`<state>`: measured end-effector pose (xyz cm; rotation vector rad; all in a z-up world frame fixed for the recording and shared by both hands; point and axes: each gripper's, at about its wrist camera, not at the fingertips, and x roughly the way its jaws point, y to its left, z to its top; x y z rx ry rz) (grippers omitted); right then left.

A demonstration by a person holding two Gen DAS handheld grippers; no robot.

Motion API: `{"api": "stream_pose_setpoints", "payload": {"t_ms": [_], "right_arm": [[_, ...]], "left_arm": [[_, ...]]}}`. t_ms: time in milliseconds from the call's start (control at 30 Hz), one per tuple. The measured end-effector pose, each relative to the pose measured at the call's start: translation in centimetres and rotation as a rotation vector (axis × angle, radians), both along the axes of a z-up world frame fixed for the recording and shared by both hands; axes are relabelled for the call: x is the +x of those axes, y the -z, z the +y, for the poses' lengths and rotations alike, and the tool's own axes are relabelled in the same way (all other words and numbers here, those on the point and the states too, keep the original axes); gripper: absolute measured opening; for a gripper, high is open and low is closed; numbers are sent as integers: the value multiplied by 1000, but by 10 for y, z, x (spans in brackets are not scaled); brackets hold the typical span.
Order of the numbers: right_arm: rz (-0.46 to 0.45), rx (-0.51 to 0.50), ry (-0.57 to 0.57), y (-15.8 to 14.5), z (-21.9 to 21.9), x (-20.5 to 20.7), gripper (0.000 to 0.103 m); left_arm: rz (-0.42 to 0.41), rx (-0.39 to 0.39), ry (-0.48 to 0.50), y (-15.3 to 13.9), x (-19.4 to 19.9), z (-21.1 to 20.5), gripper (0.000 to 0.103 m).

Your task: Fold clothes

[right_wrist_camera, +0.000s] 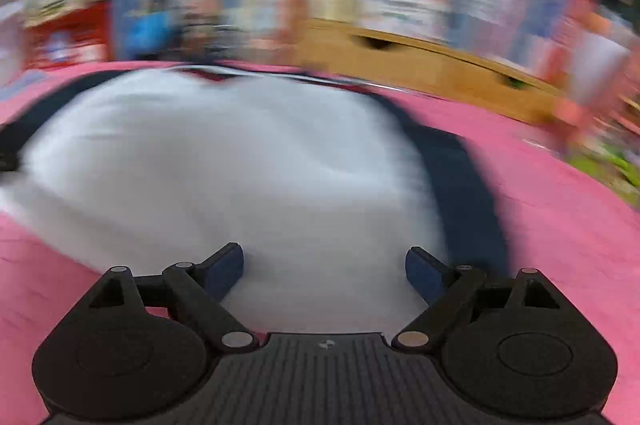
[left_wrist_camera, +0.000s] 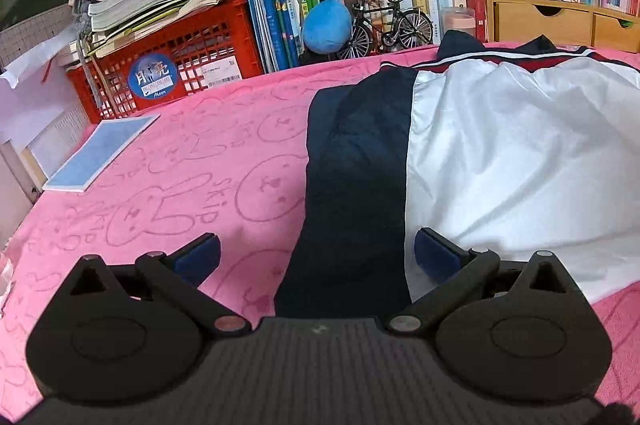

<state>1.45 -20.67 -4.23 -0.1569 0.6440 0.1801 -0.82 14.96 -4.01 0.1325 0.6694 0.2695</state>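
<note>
A: What does the left wrist view show?
B: The left gripper (left_wrist_camera: 317, 252) has jaws spread wide and holds nothing. It is above the navy sleeve (left_wrist_camera: 356, 177) of the white jacket (left_wrist_camera: 512, 161), which lies flat on the pink blanket (left_wrist_camera: 180, 165).
A: And the right wrist view?
B: It is blurred. The right gripper (right_wrist_camera: 324, 269) also has jaws spread, empty, over the jacket's white part (right_wrist_camera: 240, 161)

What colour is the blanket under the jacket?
Pink, with bunny drawings; clearest in the left wrist view.
</note>
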Motion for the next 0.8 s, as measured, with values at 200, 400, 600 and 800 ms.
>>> {"api": "stream_pose_setpoints", "payload": {"t_ms": [200,400,600,800], "right_arm": [[80,112,230,4,-121,3,99],[57,133,238,-10,-126,-29,90],[-20,272,33,-38,-74,-21,92],[55,233,-30,-15,-1,31,93]], "left_arm": [[-9,39,-3,2,-2,-6,103],[-38,-9,33,-28,-18,-11,103],[-30,-67,178,-71,-2,-58,103],[115,78,268,-43,81,-140,103]]}}
